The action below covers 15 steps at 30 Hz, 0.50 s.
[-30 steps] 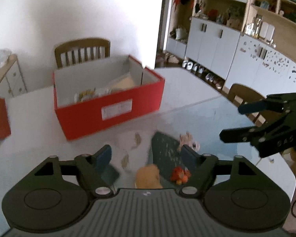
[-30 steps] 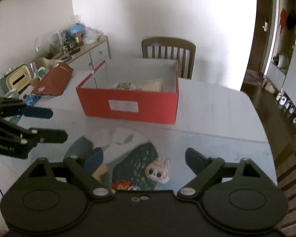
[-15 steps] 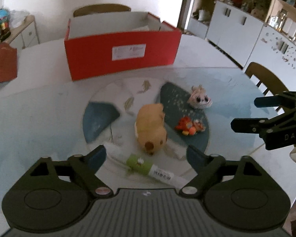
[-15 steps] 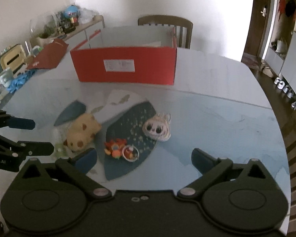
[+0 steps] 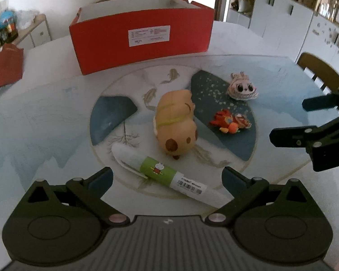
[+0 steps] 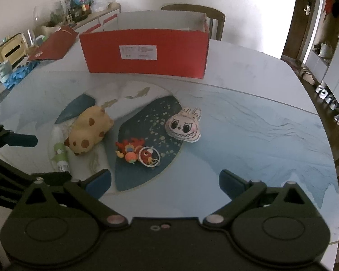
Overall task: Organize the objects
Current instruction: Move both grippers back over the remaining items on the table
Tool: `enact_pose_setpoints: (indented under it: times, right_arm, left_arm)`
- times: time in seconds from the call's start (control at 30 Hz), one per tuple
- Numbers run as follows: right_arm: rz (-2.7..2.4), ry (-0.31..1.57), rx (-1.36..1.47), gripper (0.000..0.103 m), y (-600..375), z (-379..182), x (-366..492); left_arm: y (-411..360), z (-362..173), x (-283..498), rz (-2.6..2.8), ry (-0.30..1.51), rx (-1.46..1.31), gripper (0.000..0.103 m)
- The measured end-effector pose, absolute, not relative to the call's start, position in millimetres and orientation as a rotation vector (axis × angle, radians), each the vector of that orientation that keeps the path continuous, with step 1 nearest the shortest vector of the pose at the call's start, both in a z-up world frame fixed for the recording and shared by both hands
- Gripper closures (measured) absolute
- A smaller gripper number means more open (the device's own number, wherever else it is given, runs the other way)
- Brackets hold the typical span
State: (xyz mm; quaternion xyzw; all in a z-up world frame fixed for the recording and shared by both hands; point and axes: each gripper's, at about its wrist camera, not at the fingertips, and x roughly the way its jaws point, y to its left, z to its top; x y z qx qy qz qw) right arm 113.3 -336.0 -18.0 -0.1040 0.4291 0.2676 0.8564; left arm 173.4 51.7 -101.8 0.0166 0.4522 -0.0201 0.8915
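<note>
Black and wide apart, the left gripper's (image 5: pixel 167 177) jaws had just been opening, with nothing pressed between them; a white tube with a green band (image 5: pixel 162 174) lay on the tabletop just ahead, in line with the gap. The right gripper (image 6: pixel 165 181) stood equally wide and held nothing, poised over the round blue-and-white pattern (image 6: pixel 147 117) in the tabletop's middle. Just beyond the tube lay a tan plush dog (image 5: pixel 177 124) with brown spots. Beside it, toward the tabletop's right edge, lay a small red and orange toy (image 5: pixel 230 122), and past that a pale big-eyed plush face (image 5: pixel 243 89), apart from the rest. Toward the far edge stood an open red shoebox (image 5: pixel 144 43) with a white label, well apart from the toys. A red lid (image 6: pixel 54 45) lay near the far left corner.
</note>
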Motion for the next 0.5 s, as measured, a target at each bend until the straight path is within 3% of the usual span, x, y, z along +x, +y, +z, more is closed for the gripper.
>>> enact_pose_setpoints:
  times: [0.5]
  right_arm:
    - [0.589, 0.927, -0.261, 0.005, -312, -32, 122]
  left_arm:
    - [67, -120, 177, 0.02, 0.97, 0.085, 0.0]
